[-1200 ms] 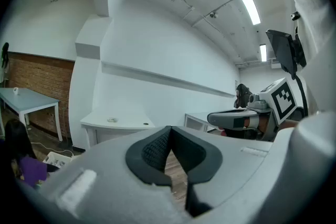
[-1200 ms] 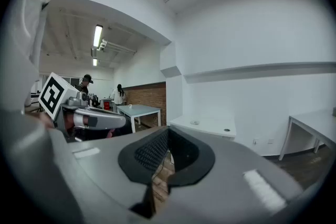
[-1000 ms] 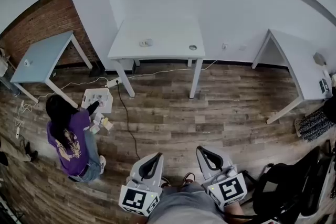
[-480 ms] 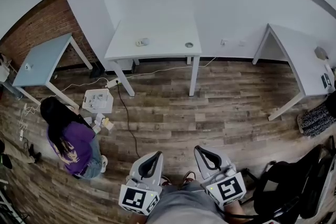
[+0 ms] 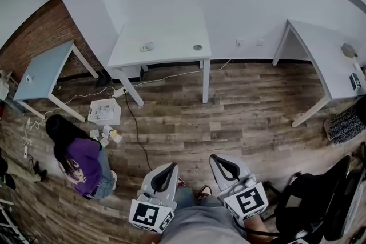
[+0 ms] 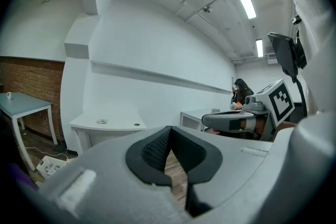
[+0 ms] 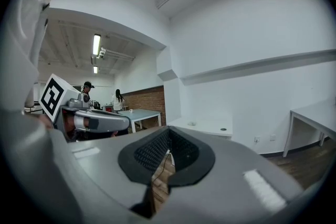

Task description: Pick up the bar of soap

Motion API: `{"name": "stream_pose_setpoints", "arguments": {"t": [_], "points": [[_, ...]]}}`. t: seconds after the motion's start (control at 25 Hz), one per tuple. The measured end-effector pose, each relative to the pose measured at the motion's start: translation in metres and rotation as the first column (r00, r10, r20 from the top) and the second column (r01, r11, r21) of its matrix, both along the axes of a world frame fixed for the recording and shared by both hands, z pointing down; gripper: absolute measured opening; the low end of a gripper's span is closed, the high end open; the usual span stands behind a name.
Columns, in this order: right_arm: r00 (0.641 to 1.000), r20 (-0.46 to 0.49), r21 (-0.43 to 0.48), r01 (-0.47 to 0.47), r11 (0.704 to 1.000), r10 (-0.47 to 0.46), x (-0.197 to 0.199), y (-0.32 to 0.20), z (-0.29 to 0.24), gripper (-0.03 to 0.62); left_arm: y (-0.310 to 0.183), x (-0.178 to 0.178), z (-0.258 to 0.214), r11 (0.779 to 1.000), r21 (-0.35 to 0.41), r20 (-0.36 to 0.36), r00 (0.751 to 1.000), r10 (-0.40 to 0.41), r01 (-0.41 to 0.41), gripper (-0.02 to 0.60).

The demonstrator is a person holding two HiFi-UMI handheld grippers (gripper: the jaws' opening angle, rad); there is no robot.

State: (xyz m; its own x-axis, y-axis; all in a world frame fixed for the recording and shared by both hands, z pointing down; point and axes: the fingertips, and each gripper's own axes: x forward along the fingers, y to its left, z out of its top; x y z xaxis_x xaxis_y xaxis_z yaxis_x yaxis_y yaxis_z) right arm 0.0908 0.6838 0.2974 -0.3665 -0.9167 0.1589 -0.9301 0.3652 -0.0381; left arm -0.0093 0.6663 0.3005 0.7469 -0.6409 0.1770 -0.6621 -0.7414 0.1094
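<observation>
A small pale object (image 5: 147, 46), possibly the bar of soap, lies on the white table (image 5: 166, 57) across the room, beside a small round thing (image 5: 197, 47). The left gripper view shows the pale object (image 6: 102, 121) far off, and in the right gripper view it (image 7: 192, 124) is also distant. My left gripper (image 5: 166, 171) (image 6: 169, 131) and right gripper (image 5: 223, 164) (image 7: 169, 136) are held side by side near my body, over the wood floor. Both are shut with nothing between the pads.
A person in purple (image 5: 80, 157) crouches at left near a white basket (image 5: 104, 111) and small items on the floor. A cable (image 5: 134, 128) runs across the planks. A blue-grey table (image 5: 43, 68) stands at left, another white table (image 5: 320, 60) at right, dark gear (image 5: 309, 203) lower right.
The white table has shifted left in the head view as I move. The person in purple has drawn back from the basket. Both grippers stay shut and empty.
</observation>
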Motion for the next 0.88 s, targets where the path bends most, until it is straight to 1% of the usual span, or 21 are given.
{"name": "stream_pose_setpoints", "arguments": {"t": [0.12,0.44,0.6,0.88], "points": [[1.0,0.017,-0.002,0.019,1.0,-0.019,0.0,-0.002,0.004,0.003,-0.005,0.003,-0.001,1.0,0.005,-0.003,1.0,-0.01,0.01,0.002],[0.999,0.0,-0.019,0.042,0.999,-0.042,-0.003,-0.028,0.012,0.003,-0.029,-0.001,0.003,1.0,-0.006,-0.011,0.999,-0.03,0.03,0.002],[0.999,-0.012,-0.012,0.051,0.999,-0.051,-0.008,-0.046,0.013,0.003,-0.048,-0.007,0.002,0.999,0.002,-0.021,0.999,-0.038,0.038,0.002],[0.997,-0.027,-0.031,0.073,0.997,-0.074,-0.024,-0.093,0.018,0.003,-0.094,-0.016,0.005,0.999,-0.011,-0.044,0.998,-0.045,0.044,0.003]]}}
